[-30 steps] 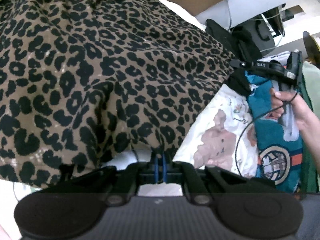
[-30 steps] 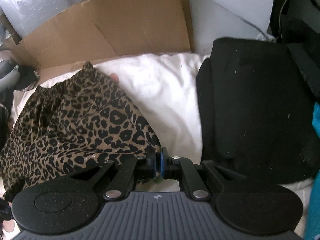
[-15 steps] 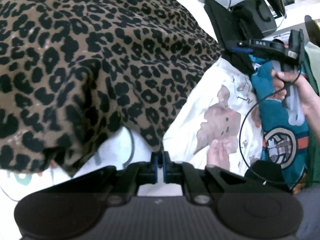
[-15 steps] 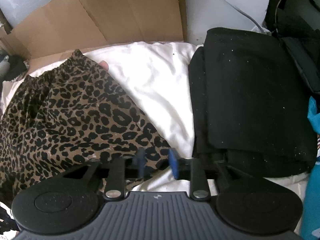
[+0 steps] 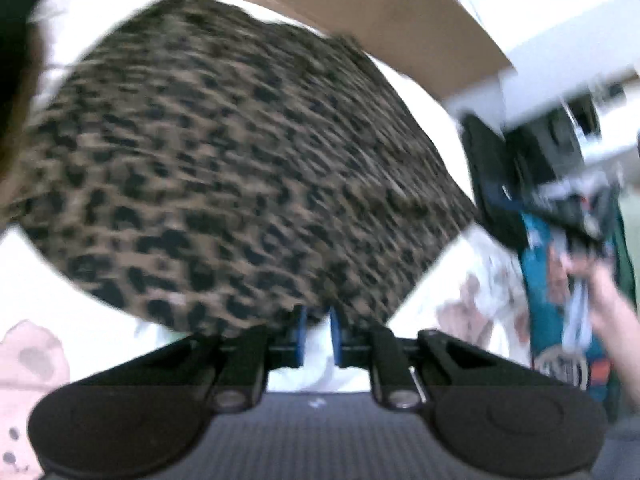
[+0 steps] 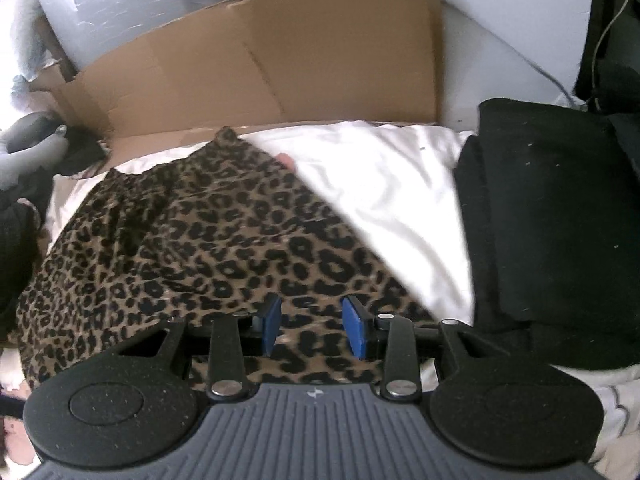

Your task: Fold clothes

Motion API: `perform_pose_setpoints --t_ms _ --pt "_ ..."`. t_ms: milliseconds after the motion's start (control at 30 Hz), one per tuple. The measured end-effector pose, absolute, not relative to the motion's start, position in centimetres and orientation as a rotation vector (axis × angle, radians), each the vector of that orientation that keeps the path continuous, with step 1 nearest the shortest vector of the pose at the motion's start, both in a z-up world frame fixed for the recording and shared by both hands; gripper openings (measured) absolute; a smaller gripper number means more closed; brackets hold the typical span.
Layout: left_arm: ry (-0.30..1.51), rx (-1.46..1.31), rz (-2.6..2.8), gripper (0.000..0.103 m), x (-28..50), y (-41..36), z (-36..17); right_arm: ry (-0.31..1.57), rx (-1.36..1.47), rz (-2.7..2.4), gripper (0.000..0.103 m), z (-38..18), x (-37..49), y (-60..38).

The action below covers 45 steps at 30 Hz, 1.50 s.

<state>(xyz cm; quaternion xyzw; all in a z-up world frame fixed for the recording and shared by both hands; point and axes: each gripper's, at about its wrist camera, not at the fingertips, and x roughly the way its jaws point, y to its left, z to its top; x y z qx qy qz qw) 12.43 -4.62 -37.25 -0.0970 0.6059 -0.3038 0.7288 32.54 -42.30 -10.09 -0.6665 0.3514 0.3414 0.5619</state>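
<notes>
**Leopard-print garment spread on white bedding, both claws parted**

Left wrist view: We see the leopard-print garment (image 5: 240,168), smeared by motion blur, filling most of the frame over the white sheet (image 5: 52,280). Our left gripper (image 5: 317,330) has its blue pads a narrow gap apart at the cloth's near hem; we cannot tell whether any fabric sits between them. A cardboard sheet (image 5: 360,12) rises behind the garment. At the right edge a hand (image 5: 604,300) holds the other gripper, blurred, over teal printed clothing (image 5: 548,280).

Right wrist view: Here the picture is sharp. Our right gripper (image 6: 311,326) stands wide open above the garment's near corner, its blue pads (image 6: 269,324) apart and gripping nothing. The leopard-print garment (image 6: 192,248) lies flat on the white sheet (image 6: 380,192), its gathered waistband toward the cardboard sheet (image 6: 280,64). A folded black garment (image 6: 556,232) lies just to the right, on the same sheet.
</notes>
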Motion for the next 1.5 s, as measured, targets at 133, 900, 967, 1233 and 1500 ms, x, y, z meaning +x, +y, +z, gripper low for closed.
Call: perform_pose_setpoints --t_ms 133,900,967,1233,1500 --pt "1.303 -0.229 -0.485 0.012 14.0 -1.3 -37.9 0.878 -1.505 0.814 0.041 -10.9 31.1 -43.1" --pt "1.059 -0.073 -0.181 0.041 19.0 5.3 -42.6 1.091 -1.59 0.792 0.048 -19.1 25.2 -46.3" --pt "1.068 -0.099 -0.182 0.041 19.2 5.5 -43.2 1.104 -1.588 0.775 0.048 -19.5 25.2 -46.6" --pt "1.054 -0.124 -0.185 0.004 18.1 5.9 -41.9 1.146 -1.582 0.793 0.05 -20.4 23.8 -46.8" --pt "0.981 -0.127 -0.163 0.004 15.3 6.2 -37.7 1.154 -1.565 0.729 0.05 -20.5 24.9 -47.3"
